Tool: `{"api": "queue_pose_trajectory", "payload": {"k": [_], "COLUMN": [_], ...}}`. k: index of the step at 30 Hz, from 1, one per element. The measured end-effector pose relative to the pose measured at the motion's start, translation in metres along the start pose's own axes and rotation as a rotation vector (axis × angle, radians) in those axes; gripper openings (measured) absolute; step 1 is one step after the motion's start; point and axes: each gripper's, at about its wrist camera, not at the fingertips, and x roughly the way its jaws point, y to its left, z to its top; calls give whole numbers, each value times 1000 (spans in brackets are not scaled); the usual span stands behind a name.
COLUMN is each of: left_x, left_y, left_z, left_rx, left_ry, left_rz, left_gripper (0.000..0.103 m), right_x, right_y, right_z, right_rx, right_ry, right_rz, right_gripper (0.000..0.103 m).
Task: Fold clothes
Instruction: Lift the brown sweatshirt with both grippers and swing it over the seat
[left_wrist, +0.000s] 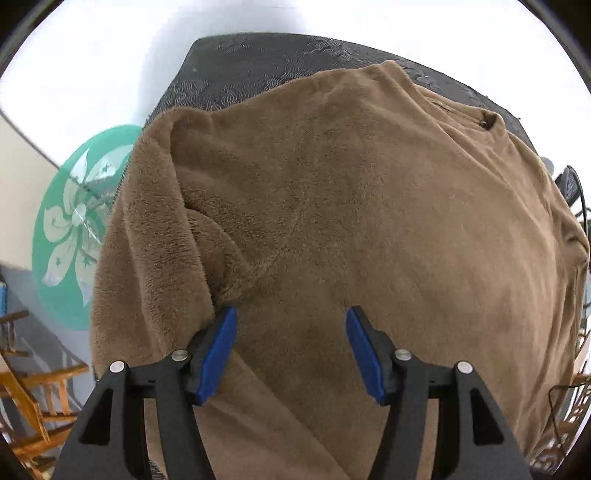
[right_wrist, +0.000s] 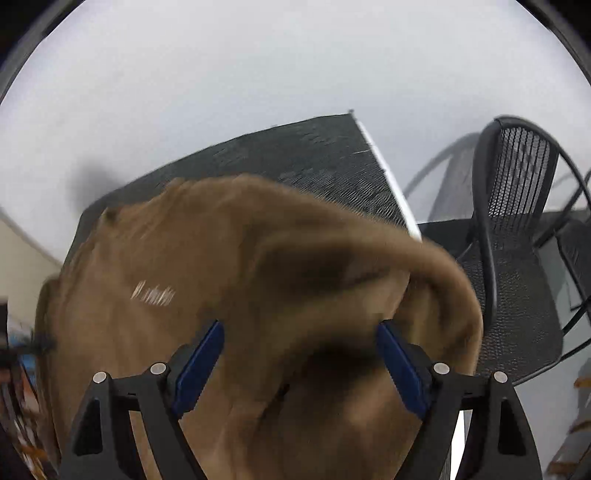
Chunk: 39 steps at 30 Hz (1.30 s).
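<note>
A brown fleece garment (left_wrist: 351, 206) lies spread over a dark patterned table (left_wrist: 251, 70), its left side folded over so the fluffy lining shows. My left gripper (left_wrist: 291, 325) hovers open just above the cloth near its front, and the left blue pad touches the folded flap. In the right wrist view the same garment (right_wrist: 207, 280) is blurred, with a curled sleeve or edge (right_wrist: 436, 273) raised at the right. My right gripper (right_wrist: 299, 339) is open wide over the cloth, nothing pinched between the pads.
A black mesh metal chair (right_wrist: 517, 236) stands to the right of the table (right_wrist: 332, 155). A green round floor emblem with a white flower (left_wrist: 77, 225) lies left of the table. Wooden chairs (left_wrist: 33, 406) stand at the lower left. The floor around is pale.
</note>
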Motion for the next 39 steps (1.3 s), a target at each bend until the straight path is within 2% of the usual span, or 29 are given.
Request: {"api": "queue_pose_trajectory", "payload": {"k": [3, 7, 12, 13, 15, 18, 19, 22, 26, 29, 34, 35, 37, 39], "left_x": [-2, 2, 0, 3, -2, -8, -10, -27, -46, -61, -81, -88, -83, -84], "left_y": [13, 42, 69, 61, 72, 90, 96, 111, 92, 62, 19, 11, 6, 0], "left_z": [-5, -11, -12, -11, -9, -3, -2, -7, -35, -54, -114, -132, -149, -174], "left_rx": [24, 24, 26, 42, 94, 118, 106, 74, 140, 175, 176, 179, 201, 215], "left_ry": [4, 12, -1, -4, -19, -34, -35, -55, -105, -126, -103, -90, -63, -43], "left_rz": [27, 75, 66, 106, 218, 368, 372, 299, 240, 196, 35, 16, -13, -12], "left_gripper": [66, 66, 68, 68, 68, 68, 68, 68, 68, 69, 73, 74, 74, 74], "right_x": [-22, -22, 0, 4, 8, 8, 7, -5, -27, -38, -48, -52, -57, -61], "right_y": [30, 65, 82, 82, 84, 84, 83, 76, 73, 78, 92, 94, 92, 89], "right_z": [-37, -75, -111, -114, -123, -135, -139, -148, -156, -158, -162, -165, -170, -171], "right_rx": [-65, -163, -169, -170, -183, -214, -218, -188, -161, -202, -310, -335, -366, -386], "right_ry": [1, 14, 116, 132, 160, 191, 198, 190, 151, 125, 93, 87, 83, 80], "right_rz": [-14, -68, -103, -116, -161, -251, -279, -309, -276, -243, -148, -129, -101, -75], "right_gripper": [86, 86, 86, 86, 86, 86, 86, 86, 86, 86, 86, 86, 86, 86]}}
